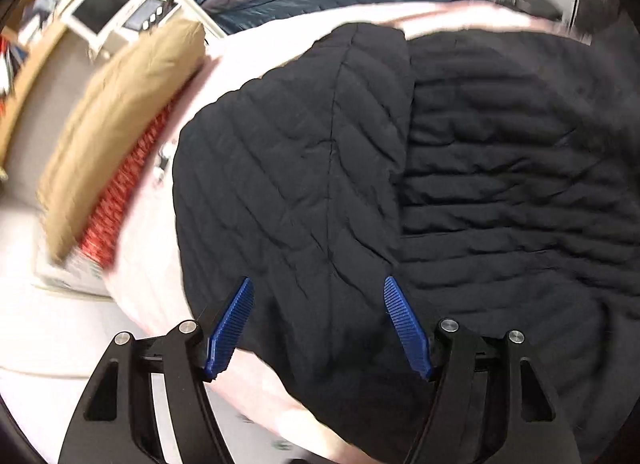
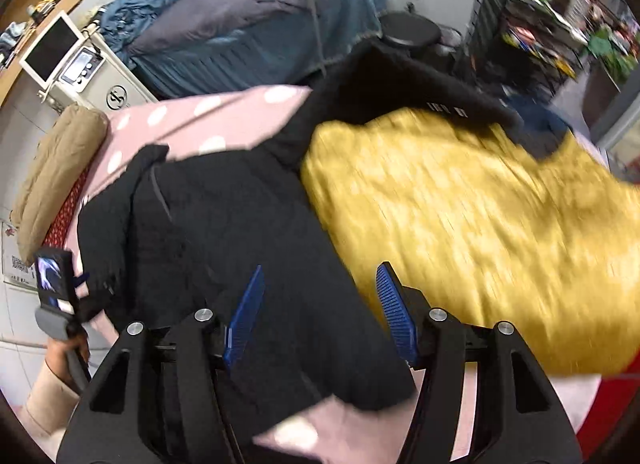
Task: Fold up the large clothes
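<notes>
Hovering with jaws spread wide and nothing between them, the left gripper (image 1: 318, 328) hangs over the black quilted puffer jacket (image 1: 400, 184), folded on the pink polka-dot bedsheet (image 2: 208, 116). Right gripper (image 2: 320, 312) gapes too, above the jacket's near edge. Beyond, a mustard-yellow blanket (image 2: 480, 224) crowds the right; a tan pillow (image 2: 56, 168) lines the left edge.

A pink polka-dot bed sheet (image 2: 208, 120) fills the foreground, a tan rolled pillow (image 2: 60, 176) at its edge. Beyond stand a blue-covered bed (image 2: 256, 48), a white machine with a dark screen (image 2: 60, 52), white walls and cluttered dark wire shelving (image 2: 532, 12).
</notes>
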Tool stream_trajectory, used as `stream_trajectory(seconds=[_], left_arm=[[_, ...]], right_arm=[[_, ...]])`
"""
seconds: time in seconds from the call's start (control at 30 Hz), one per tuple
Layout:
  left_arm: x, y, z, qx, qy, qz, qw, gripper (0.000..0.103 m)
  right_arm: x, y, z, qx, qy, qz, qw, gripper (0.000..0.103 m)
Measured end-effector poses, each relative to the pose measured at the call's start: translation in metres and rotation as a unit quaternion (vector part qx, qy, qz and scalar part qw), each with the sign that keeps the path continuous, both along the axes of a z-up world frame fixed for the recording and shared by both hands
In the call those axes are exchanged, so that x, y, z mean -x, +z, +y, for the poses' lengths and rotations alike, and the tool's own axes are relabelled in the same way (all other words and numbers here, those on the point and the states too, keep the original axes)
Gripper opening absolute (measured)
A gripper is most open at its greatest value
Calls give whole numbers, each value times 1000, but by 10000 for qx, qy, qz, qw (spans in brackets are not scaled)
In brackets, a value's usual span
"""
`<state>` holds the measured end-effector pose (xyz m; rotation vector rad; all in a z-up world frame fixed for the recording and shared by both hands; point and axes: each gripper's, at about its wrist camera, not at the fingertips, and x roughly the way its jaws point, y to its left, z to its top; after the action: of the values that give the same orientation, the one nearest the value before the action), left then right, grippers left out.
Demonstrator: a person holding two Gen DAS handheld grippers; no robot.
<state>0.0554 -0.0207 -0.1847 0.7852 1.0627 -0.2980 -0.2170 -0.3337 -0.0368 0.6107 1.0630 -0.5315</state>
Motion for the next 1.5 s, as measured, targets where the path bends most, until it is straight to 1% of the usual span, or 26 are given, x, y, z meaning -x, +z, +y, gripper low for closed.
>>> stream_trajectory(seconds=[0.03,0.17,0.23,0.3,0.33,0.4,0.43,0.5,0.57,0.6,0.63,0.67,0.73,0.83,0.97,1.03,1.07,1.13,1.17,1.27,1.3,1.33,1.37,1.43,1.47,1.5], left_arm=[[-2,-6,-3,-140,8,-18,9999,66],[-12,-20,-4,-393,55,-146,9991,66],[-16,-23,-3,-427,75,-201,9989,59],[-22,-25,-2,-446,148,-202,9987,50],[-24,-25,-2,-440,188,-185,9987,48],[-28,-26,-1,-426,256,-159,9986,35],[-32,-26,0,-418,275,-150,9986,32],[-39,-26,5,-336,384,-108,9986,22],[-48,-23,10,-188,546,-23,9983,15],[-53,-20,14,-104,629,7,9980,13],[-58,-16,17,-11,722,36,9974,12],[-64,-11,23,114,854,63,9963,10],[-76,1,32,323,1043,32,9940,8],[-92,26,48,602,1257,-186,9901,7],[-124,59,69,1060,1595,-263,9811,6],[-134,80,73,1254,1668,-457,9769,6],[-139,93,75,1326,1671,-642,9749,6],[-147,113,75,1482,1711,-920,9697,6],[-157,127,79,1593,1784,-1075,9650,6],[-174,153,80,1812,1931,-1314,9553,6],[-184,157,82,1842,1932,-1341,9544,6],[-196,157,82,1860,1909,-1267,9554,6],[-199,154,78,1889,1912,-1145,9564,9],[-212,140,80,2089,2004,-651,9550,15],[-217,132,80,2065,2064,-432,9555,27],[-218,124,79,1982,2111,-316,9566,37]], right_arm=[[-12,-3,-5,-4,24,-71,10000,59],[-61,-27,-39,-48,-32,-142,9999,59],[-82,-41,-56,-85,-147,-118,9998,59],[-102,-58,-72,-293,-256,-177,9991,59],[-112,-68,-80,-432,-365,-222,9981,59],[-128,-82,-89,-521,-434,-284,9973,59],[-134,-86,-90,-512,-453,-282,9973,59],[-151,-96,-92,-410,-381,-283,9980,59],[-166,-106,-91,-231,-280,-145,9992,58],[-171,-111,-90,-223,-274,-50,9994,48],[-175,-114,-90,-281,-288,-3,9992,25],[-177,-116,-90,-394,-335,8,9987,20],[-177,-106,-89,-563,-393,-223,9974,11],[-173,-78,-84,-654,-347,-638,9952,8],[-171,-18,-85,-840,-326,-1481,9849,6],[-169,14,-79,-730,-183,-1834,9802,5],[-166,27,-75,-689,-117,-1980,9777,5],[-162,57,-67,-569,43,-2389,9694,5],[-160,68,-64,-497,99,-2543,9658,5],[-153,92,-60,-405,46,-2874,9569,5],[-153,94,-62,-387,24,-2871,9571,5],[-156,90,-65,-354,-25,-2783,9599,5],[-158,83,-68,-405,-98,-2703,9619,6],[-163,57,-79,-689,-240,-2458,9666,11],[-164,47,-82,-740,-310,-2319,9694,14],[-165,35,-84,-709,-423,-2124,9737,22]])
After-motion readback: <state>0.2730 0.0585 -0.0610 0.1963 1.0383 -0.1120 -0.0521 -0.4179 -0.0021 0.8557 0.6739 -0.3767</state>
